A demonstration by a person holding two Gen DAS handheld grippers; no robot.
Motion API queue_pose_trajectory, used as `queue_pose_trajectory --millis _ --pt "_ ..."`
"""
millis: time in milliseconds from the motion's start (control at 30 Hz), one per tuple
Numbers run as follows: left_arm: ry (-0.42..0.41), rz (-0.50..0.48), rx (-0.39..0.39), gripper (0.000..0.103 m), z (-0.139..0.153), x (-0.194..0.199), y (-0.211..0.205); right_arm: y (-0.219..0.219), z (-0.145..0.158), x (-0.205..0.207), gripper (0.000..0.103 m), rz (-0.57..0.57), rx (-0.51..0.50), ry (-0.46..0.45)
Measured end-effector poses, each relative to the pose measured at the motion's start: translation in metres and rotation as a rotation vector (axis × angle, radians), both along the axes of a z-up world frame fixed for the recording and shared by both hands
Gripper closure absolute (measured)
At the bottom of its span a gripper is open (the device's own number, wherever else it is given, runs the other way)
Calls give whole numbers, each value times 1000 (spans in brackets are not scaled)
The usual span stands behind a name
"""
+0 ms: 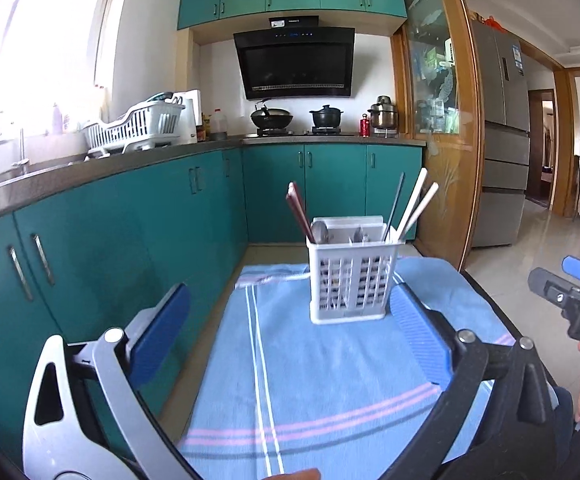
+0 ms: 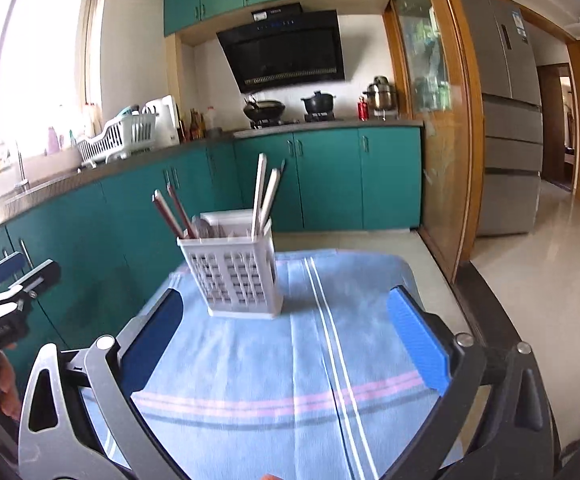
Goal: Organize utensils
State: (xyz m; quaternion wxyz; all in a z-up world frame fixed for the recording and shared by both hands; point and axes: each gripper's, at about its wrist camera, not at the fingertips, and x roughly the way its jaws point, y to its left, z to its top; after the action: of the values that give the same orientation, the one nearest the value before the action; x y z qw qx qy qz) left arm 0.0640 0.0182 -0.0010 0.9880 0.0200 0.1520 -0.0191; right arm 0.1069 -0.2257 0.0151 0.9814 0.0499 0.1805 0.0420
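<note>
A white slotted utensil holder [image 1: 352, 280] stands upright on a blue striped cloth [image 1: 322, 368]. It holds dark red chopsticks [image 1: 300, 214], white chopsticks [image 1: 416, 204], a thin dark utensil and metal spoons [image 1: 320, 232]. My left gripper [image 1: 290, 308] is open and empty, just short of the holder. In the right wrist view the holder [image 2: 234, 276] stands ahead on the cloth [image 2: 290, 380], with red chopsticks [image 2: 174, 212] and white chopsticks [image 2: 264, 196]. My right gripper [image 2: 286, 312] is open and empty. Each gripper shows at the edge of the other's view.
Teal cabinets [image 1: 110, 240] and a grey counter with a sink and a white dish rack [image 1: 134, 128] run along the left. A stove with pots [image 1: 298, 118] is at the back. A wooden door frame [image 1: 462, 140] and a fridge [image 1: 502, 140] are at the right.
</note>
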Motion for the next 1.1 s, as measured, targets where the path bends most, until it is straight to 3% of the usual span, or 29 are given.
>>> queue_pose_trajectory --millis 200,400,1100 --pt "29 13 39 4 -12 -22 -3 18 -7 -24 3 -2 -39 13" --pt "40 -4 -11 4 -10 -31 1 43 -4 -36 3 -12 -144 3" --pt "22 -18 -5 4 -6 -42 -5 30 -5 -57 3 -30 -66 -3"
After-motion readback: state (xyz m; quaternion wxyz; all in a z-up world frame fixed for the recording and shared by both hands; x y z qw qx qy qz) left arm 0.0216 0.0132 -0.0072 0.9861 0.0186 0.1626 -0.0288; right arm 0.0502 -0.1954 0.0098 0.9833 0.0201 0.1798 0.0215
